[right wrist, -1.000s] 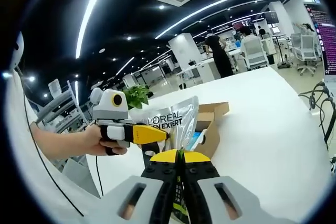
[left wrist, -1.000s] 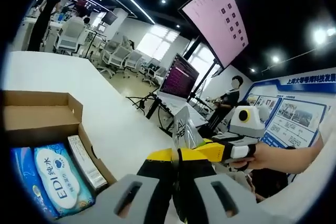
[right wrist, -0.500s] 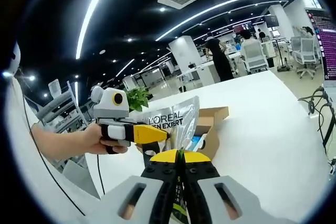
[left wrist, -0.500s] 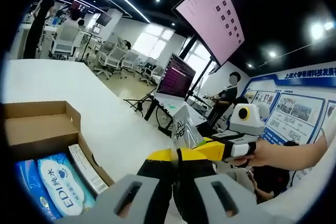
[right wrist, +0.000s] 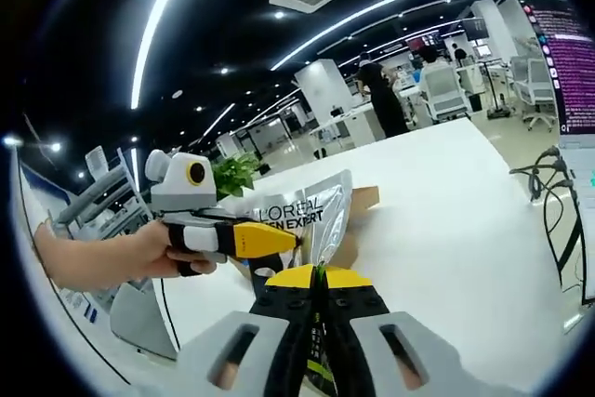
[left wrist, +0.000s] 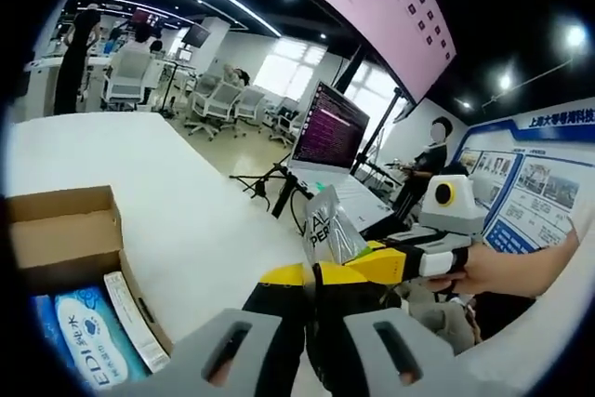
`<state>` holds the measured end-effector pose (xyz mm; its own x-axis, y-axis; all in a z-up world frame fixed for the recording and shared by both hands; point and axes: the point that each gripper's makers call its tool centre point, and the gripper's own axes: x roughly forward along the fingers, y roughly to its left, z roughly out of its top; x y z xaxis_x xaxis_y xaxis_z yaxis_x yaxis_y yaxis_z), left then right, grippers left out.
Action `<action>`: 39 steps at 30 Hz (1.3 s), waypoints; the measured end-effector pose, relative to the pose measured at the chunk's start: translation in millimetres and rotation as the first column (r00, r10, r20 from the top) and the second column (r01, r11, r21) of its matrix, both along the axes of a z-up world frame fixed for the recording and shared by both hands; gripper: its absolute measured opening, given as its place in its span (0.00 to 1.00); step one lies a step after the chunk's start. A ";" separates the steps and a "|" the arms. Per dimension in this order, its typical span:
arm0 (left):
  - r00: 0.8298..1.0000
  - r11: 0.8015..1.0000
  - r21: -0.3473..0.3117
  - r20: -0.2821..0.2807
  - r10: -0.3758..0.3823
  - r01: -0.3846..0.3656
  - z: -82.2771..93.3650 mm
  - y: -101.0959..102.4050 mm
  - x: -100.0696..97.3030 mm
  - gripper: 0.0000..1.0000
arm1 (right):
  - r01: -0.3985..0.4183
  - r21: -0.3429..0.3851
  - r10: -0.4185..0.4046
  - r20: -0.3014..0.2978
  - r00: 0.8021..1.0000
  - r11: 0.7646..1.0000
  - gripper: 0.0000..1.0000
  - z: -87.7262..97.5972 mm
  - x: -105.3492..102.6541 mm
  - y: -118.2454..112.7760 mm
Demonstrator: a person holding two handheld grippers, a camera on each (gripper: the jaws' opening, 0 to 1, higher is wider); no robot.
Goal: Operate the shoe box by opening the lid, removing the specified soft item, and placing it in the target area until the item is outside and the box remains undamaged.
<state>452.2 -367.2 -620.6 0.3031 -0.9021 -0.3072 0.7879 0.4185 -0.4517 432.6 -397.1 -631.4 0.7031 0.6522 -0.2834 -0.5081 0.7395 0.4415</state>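
A silver L'Oreal pouch hangs in the air over the white table, and both grippers are shut on it. My left gripper pinches its lower edge; the right gripper comes in from the right, held by a hand. In the right gripper view the pouch stands above my right gripper, with the left gripper clamped on its left edge. The open cardboard shoe box lies at the lower left, holding a blue wipes pack and a slim white carton. Behind the pouch, a corner of the box peeks out.
A laptop with a purple screen stands past the table's far edge, with cables and a stand under it. Office chairs fill the room behind. A green plant sits behind the left gripper. A person stands at a far desk.
Both hands have carried the pouch further from the box: the box has slid toward the lower left of the left gripper view and is mostly hidden behind the pouch in the right gripper view.
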 end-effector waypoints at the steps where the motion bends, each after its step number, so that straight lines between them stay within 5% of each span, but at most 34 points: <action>1: 1.000 1.000 0.000 0.001 0.000 0.000 -0.6 -3.9 0.4 0.00 | 0.002 0.010 -0.002 -0.006 1.000 1.000 0.00 -0.5 0.5 -3.6; 10: 0.999 1.000 0.017 -0.031 -0.018 0.018 -11.2 -22.4 6.1 0.00 | 0.028 0.020 -0.027 -0.022 0.999 0.999 0.00 -7.0 1.0 -19.8; 14: 1.000 1.000 0.023 -0.004 0.004 -0.004 -9.5 -29.3 12.4 0.01 | 0.038 0.048 -0.036 -0.034 0.999 0.998 0.00 -8.0 11.0 -27.4; 18: 0.999 0.999 -0.026 -0.027 0.024 -0.025 -5.8 -25.9 24.0 0.01 | 0.037 0.076 -0.036 -0.020 0.999 0.996 0.00 -4.4 18.1 -28.4; 21: 0.993 0.996 -0.025 0.070 0.091 -0.089 -0.4 -15.5 42.7 0.08 | 0.059 0.085 -0.058 -0.009 0.998 0.995 0.00 -3.1 23.8 -31.9; 23: 0.998 0.990 -0.135 -0.030 0.047 -0.051 10.1 -22.5 33.9 0.02 | 0.061 0.103 -0.061 -0.008 0.998 0.993 0.00 -0.9 26.0 -33.3; 28: 0.999 0.997 -0.072 0.011 0.040 -0.039 2.1 -23.7 43.0 0.01 | 0.065 0.097 -0.065 -0.012 0.998 0.993 0.00 -3.9 30.5 -33.1; 31: 0.997 0.994 -0.102 -0.063 0.033 -0.039 -3.4 -25.4 45.9 0.00 | 0.067 0.096 -0.065 -0.026 0.998 0.993 0.00 -7.8 34.9 -35.8; 36: 0.997 0.996 -0.080 -0.070 0.025 -0.031 -14.1 -23.9 51.4 0.00 | 0.057 0.086 -0.054 -0.038 0.998 0.995 0.00 -17.6 37.4 -33.2; 39: 0.992 0.997 -0.071 -0.126 0.031 -0.040 -23.0 -22.9 54.1 0.00 | 0.056 0.077 -0.052 -0.050 0.997 0.995 0.00 -24.8 40.6 -32.4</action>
